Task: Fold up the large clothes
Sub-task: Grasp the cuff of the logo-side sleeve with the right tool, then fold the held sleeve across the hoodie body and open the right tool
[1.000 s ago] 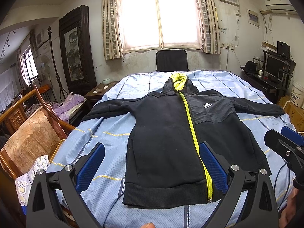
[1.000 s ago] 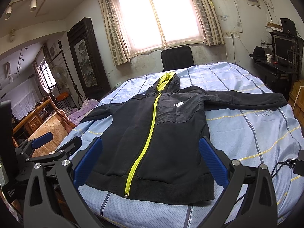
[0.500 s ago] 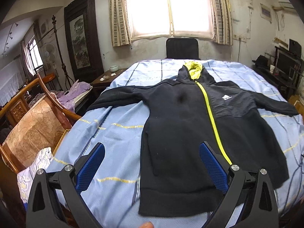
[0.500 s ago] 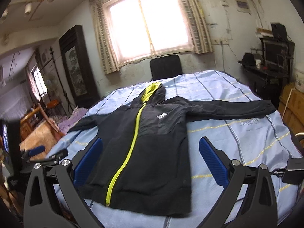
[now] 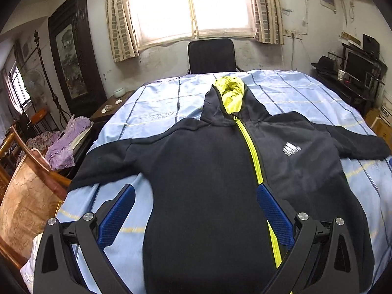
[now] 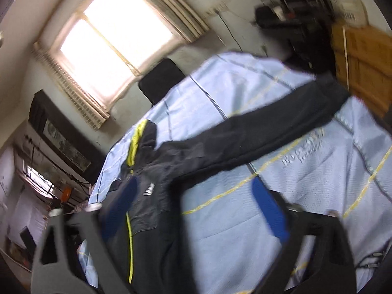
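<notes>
A black hooded jacket (image 5: 205, 171) with a yellow-green zipper (image 5: 252, 154) lies flat, front up, on the blue bedsheet (image 5: 159, 103), sleeves spread to both sides. My left gripper (image 5: 193, 210) is open and empty, just above the jacket's left half. My right gripper (image 6: 196, 210) is open and empty, tilted, above the sheet below the jacket's right sleeve (image 6: 264, 132). The right wrist view is blurred. The jacket (image 6: 152, 196) shows at its lower left.
A wooden armchair (image 5: 27, 196) stands at the bed's left side beside purple cloth (image 5: 66, 142). A black chair (image 5: 212, 54) stands at the bed's far end under the window. A desk with monitors (image 5: 355, 73) and a cardboard box (image 6: 362, 63) are on the right.
My left gripper has moved forward and lower over the jacket's body. My right gripper has swung right and tilted, now over the sheet below the right sleeve. Both stayed open.
</notes>
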The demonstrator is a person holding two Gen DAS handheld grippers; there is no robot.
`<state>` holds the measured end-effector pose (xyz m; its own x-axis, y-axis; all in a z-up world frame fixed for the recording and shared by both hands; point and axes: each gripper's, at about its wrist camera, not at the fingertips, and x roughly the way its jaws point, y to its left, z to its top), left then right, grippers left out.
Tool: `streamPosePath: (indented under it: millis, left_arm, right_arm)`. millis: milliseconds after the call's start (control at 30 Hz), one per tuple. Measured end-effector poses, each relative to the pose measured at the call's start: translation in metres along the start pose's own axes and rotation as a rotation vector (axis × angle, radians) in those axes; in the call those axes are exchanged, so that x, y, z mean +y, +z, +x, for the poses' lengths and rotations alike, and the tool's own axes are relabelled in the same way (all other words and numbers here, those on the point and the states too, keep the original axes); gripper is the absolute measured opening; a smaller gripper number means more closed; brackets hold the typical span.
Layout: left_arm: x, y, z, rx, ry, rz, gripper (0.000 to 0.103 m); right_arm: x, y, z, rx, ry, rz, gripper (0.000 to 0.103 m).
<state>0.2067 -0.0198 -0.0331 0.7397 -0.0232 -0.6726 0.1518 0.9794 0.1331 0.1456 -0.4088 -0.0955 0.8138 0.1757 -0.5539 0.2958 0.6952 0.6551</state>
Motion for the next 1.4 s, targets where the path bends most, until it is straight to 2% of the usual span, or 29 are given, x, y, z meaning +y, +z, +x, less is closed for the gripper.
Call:
streamPosePath:
  millis: [67, 200, 333, 433, 467, 567, 667, 700, 767, 800, 867, 967, 1067, 1200, 1300, 1400]
  left_arm:
    - [-0.005, 0.011, 0.017, 0.012, 0.009, 0.007, 0.1]
    - [-0.016, 0.02, 0.053, 0.041, 0.017, 0.02, 0.1]
    - [-0.016, 0.014, 0.097, 0.113, -0.004, 0.001, 0.1]
    - [-0.013, 0.007, 0.116, 0.167, -0.011, 0.009, 0.1]
    - [-0.01, 0.006, 0.119, 0.173, -0.011, 0.003, 0.1]
    - [-0.004, 0.004, 0.128, 0.201, -0.041, -0.032, 0.1]
    - [0.003, -0.002, 0.145, 0.279, -0.087, -0.087, 0.1]
    - [0.005, -0.004, 0.148, 0.289, -0.099, -0.104, 0.1]
    - [0.005, -0.006, 0.147, 0.266, -0.088, -0.107, 0.1]
    - [0.005, -0.006, 0.147, 0.26, -0.084, -0.107, 0.1]
    - [0.004, -0.007, 0.147, 0.263, -0.085, -0.107, 0.1]
    - [0.004, -0.006, 0.148, 0.272, -0.092, -0.103, 0.1]
    - [0.012, -0.003, 0.145, 0.285, -0.117, -0.108, 0.1]
    - [0.028, -0.001, 0.142, 0.247, -0.03, -0.126, 0.1]
    - [0.031, -0.003, 0.149, 0.276, -0.031, -0.131, 0.1]
    - [0.031, -0.002, 0.148, 0.273, -0.026, -0.114, 0.1]
  right_arm:
    - [-0.015, 0.001, 0.012, 0.025, 0.001, 0.059, 0.064]
    - [-0.046, 0.01, 0.031, 0.025, -0.063, 0.18, 0.064]
    - [-0.069, 0.024, 0.043, -0.01, -0.159, 0.268, 0.064]
    - [-0.09, 0.036, 0.052, -0.047, -0.217, 0.335, 0.062]
    - [-0.096, 0.04, 0.053, -0.071, -0.218, 0.35, 0.058]
    - [-0.107, 0.051, 0.059, -0.119, -0.21, 0.399, 0.055]
    - [-0.122, 0.058, 0.061, -0.185, -0.171, 0.445, 0.053]
    - [-0.125, 0.06, 0.061, -0.207, -0.182, 0.44, 0.049]
    - [-0.13, 0.064, 0.064, -0.211, -0.214, 0.417, 0.033]
    - [-0.131, 0.066, 0.064, -0.206, -0.225, 0.414, 0.029]
    - [-0.14, 0.071, 0.064, -0.206, -0.247, 0.418, 0.004]
    - [-0.138, 0.073, 0.054, -0.243, -0.201, 0.415, 0.004]
    - [-0.125, 0.075, 0.041, -0.301, -0.225, 0.346, 0.004]
    - [-0.149, 0.072, 0.054, -0.239, -0.241, 0.447, 0.004]
    - [-0.153, 0.074, 0.059, -0.209, -0.231, 0.443, 0.004]
    - [-0.155, 0.075, 0.062, -0.204, -0.236, 0.445, 0.009]
